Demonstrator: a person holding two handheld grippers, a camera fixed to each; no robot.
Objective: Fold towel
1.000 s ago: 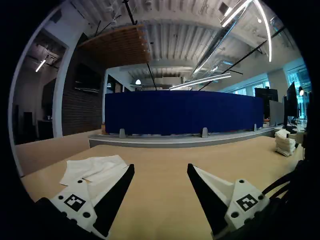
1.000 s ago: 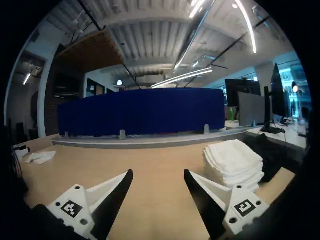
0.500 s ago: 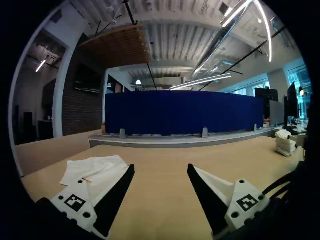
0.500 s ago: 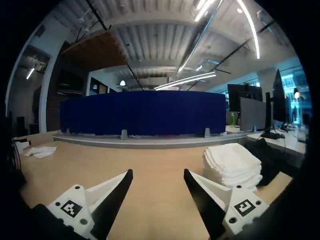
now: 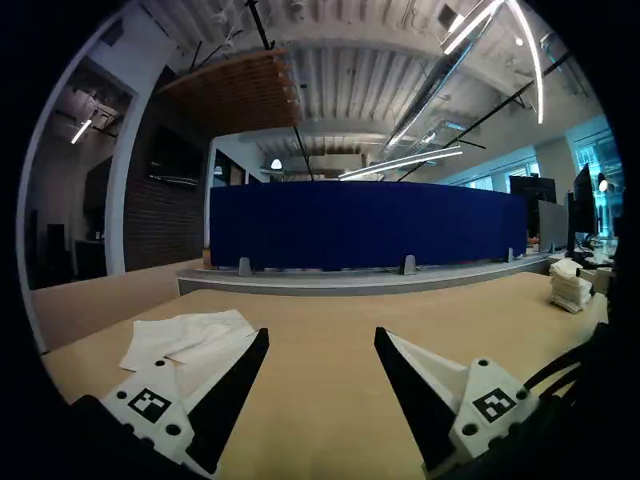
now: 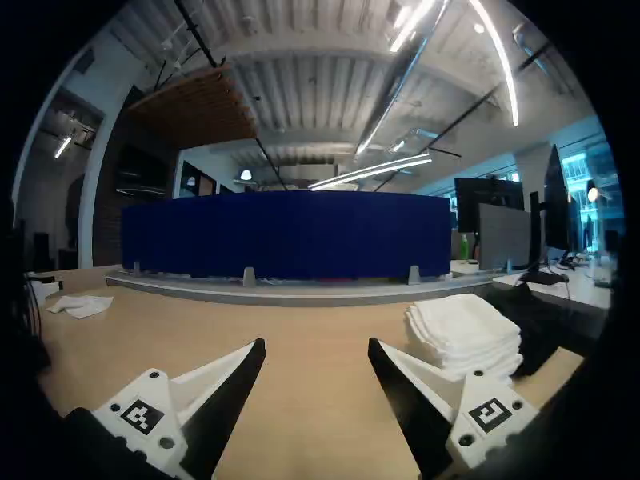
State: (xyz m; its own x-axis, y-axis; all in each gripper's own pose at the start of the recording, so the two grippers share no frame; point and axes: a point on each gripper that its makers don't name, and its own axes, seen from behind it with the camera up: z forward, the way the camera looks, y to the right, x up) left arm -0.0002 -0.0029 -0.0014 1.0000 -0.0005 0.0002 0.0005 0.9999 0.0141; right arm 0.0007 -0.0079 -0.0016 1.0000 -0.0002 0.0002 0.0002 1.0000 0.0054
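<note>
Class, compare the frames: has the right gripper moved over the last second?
Yes: in its view the blue partition and towel stack sit lower, so the right gripper likely tilted upward.

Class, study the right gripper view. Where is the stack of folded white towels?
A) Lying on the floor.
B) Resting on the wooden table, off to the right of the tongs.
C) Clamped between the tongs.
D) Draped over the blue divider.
B: the stack of folded towels rests on the table, to the right of the open right tongs, which touch nothing.
</note>
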